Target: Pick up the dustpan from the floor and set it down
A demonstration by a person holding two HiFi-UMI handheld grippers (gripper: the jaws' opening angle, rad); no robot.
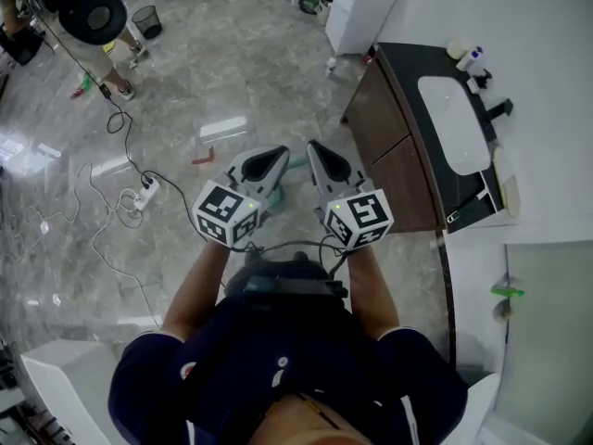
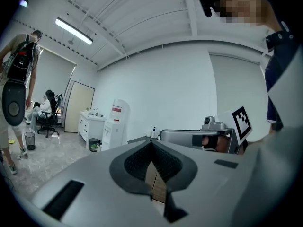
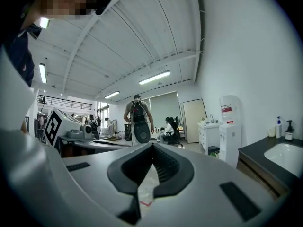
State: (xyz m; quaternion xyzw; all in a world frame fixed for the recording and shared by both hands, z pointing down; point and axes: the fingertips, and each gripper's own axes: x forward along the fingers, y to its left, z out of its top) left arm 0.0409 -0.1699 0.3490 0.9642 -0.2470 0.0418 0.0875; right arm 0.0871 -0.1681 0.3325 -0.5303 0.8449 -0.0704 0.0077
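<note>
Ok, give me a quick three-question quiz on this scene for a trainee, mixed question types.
1. True or false: the right gripper holds something between its jaws.
2. The sink is set into: A a dark countertop, B a white table, C a wooden bench.
3. What white electrical item lies on the floor left of the left gripper?
Key: 1 false, jaws shut and empty; 2 A; 3 the power strip.

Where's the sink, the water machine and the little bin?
sink (image 1: 452,123): head view, middle of the white basin.
water machine (image 2: 117,126): left gripper view, its white front.
little bin (image 1: 146,21): head view, its dark mesh side.
</note>
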